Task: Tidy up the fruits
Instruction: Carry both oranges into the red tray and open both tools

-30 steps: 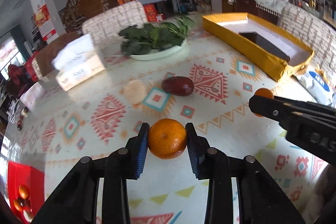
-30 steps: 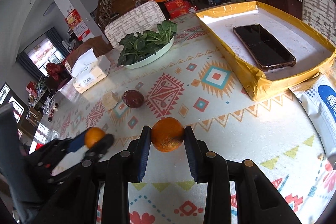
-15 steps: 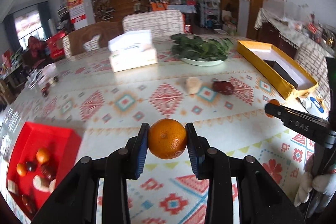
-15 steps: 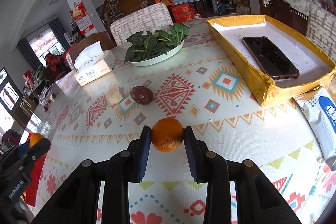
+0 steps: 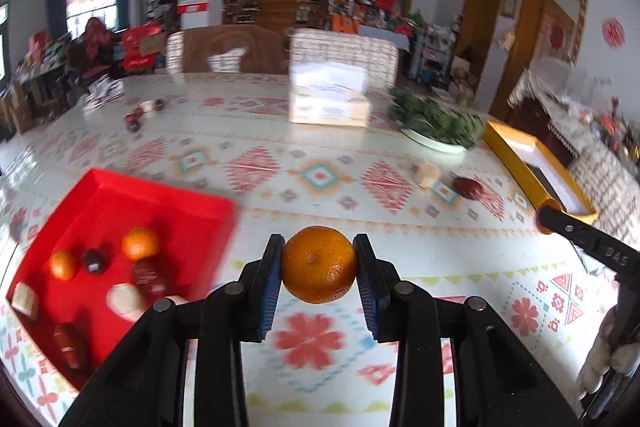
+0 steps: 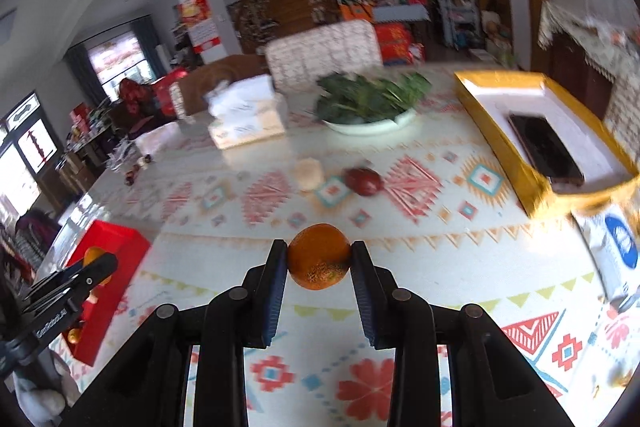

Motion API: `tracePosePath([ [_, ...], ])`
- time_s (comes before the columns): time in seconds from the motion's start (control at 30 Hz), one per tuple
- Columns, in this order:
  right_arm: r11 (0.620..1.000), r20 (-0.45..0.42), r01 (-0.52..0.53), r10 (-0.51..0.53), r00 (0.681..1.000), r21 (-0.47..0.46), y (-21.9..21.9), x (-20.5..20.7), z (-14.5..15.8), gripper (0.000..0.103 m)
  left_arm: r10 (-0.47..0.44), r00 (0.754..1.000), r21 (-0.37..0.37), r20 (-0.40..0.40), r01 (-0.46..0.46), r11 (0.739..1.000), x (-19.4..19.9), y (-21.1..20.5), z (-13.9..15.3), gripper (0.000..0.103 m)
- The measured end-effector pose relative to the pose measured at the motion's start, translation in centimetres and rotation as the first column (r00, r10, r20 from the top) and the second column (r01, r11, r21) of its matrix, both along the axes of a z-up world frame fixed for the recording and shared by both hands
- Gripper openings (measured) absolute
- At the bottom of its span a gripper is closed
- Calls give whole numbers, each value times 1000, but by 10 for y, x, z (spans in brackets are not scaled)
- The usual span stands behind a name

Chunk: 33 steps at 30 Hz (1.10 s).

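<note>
**Two oranges held, red tray to the left**

While each tool is clamped on fruit, the left tool (image 5: 318, 269) grips an orange (image 5: 319, 264) above the table (image 5: 280, 143), with the red tray (image 5: 160, 203) just ahead-left. The right tool (image 6: 319, 263) pinches a second orange (image 6: 319, 256), well apart from that tray; the left is nearer.
</note>
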State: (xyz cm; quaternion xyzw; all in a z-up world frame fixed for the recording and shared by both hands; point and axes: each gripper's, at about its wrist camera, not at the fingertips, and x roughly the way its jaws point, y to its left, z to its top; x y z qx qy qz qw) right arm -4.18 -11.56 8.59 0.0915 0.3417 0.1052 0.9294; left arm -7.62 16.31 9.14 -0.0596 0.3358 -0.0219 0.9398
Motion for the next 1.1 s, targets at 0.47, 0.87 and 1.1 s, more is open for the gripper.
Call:
tracePosePath([
  [0.47, 972, 22, -229, 228, 973, 49, 109, -1, 32, 35, 327, 945, -136, 21, -322, 937, -52, 160, -4, 34],
  [0.87, 875, -70, -484, 484, 873, 18, 249, 3, -5, 35, 349, 935, -144, -55, -354, 924, -45, 181, -37, 34],
  [1.1, 825, -135, -565, 559, 818, -4, 302, 0, -38, 35, 357, 932, -110, -60, -362, 926, -32, 191, -41, 34],
])
